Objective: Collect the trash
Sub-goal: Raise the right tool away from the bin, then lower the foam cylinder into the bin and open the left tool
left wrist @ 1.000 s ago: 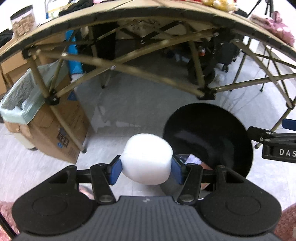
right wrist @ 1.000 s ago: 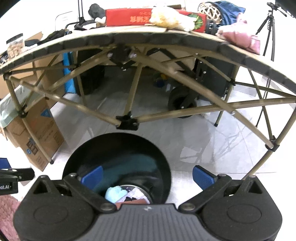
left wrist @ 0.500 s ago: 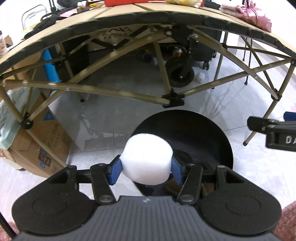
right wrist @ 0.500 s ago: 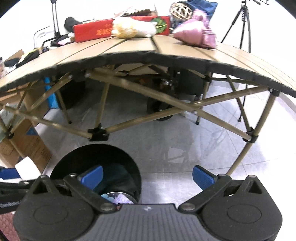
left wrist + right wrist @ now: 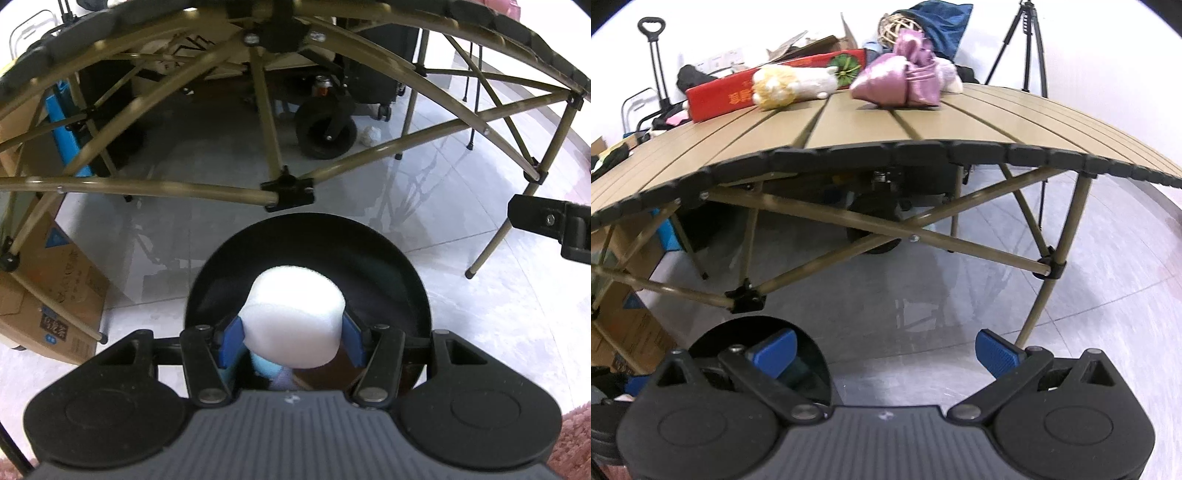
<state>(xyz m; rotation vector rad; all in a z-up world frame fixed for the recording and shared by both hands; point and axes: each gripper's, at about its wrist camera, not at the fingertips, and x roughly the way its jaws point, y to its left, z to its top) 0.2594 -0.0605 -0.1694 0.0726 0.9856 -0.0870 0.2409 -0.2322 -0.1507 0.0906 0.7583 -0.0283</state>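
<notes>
While the left gripper clamps a white foam block directly above the black trash bin, the right gripper hangs wide beside it, empty.

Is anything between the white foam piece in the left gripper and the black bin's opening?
Nothing visible. The left gripper holds the white foam piece over the black bin, whose mouth is open, with trash showing inside.
</notes>
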